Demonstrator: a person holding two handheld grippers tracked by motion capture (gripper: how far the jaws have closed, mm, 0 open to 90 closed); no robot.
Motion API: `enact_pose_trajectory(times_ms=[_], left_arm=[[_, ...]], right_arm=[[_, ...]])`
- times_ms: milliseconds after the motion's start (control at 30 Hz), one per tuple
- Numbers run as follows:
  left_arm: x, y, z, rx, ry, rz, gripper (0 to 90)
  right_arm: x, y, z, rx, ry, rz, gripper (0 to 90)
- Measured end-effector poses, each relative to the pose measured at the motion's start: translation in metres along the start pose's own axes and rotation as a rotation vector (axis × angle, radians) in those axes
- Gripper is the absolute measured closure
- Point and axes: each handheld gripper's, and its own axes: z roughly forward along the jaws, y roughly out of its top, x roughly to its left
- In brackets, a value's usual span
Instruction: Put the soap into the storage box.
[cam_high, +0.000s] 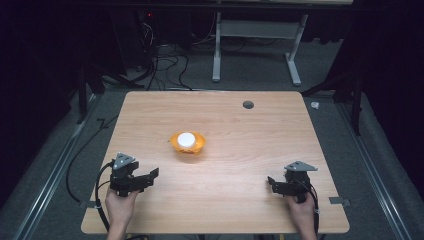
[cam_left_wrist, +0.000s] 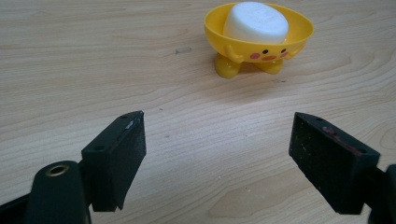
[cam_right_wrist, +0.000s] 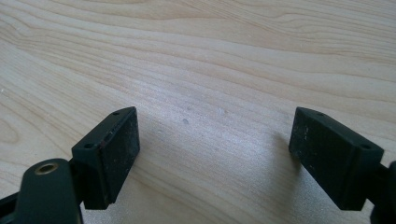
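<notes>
I hold both claws open and empty near my edge of the bench (cam_high: 150, 110). The yellow bowl (cam_left_wrist: 243, 46) with the white block (cam_left_wrist: 257, 22) stands mid-bench, ahead of my left claw (cam_left_wrist: 217, 144). I judge the approach is starting; next, I must advance it toward the bowl. My right claw (cam_right_wrist: 215, 144) waits apart.

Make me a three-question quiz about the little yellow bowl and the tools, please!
1. Where is the yellow bowl?
A. near the table's middle
B. at the right edge
C. on the floor

2. What colour is the round thing in the bowl?
A. blue
B. white
C. green

3. How does the left tool stand?
A. shut on the bowl
C. shut on nothing
B. open, holding nothing

Answers: 1 A, the high view shows it mid-table; 2 B, it looks white in the left gripper view; 3 B, its jaws stand wide apart over bare wood.
</notes>
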Motion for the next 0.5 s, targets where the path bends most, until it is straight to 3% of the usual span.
enact_pose_trajectory(times_ms=[500], left_arm=[[-0.008,-0.014,0.015,0.052,-0.001,0.017,19.4]], right_arm=[[0.000,0.000,0.000,0.001,0.001,0.001,17.2]])
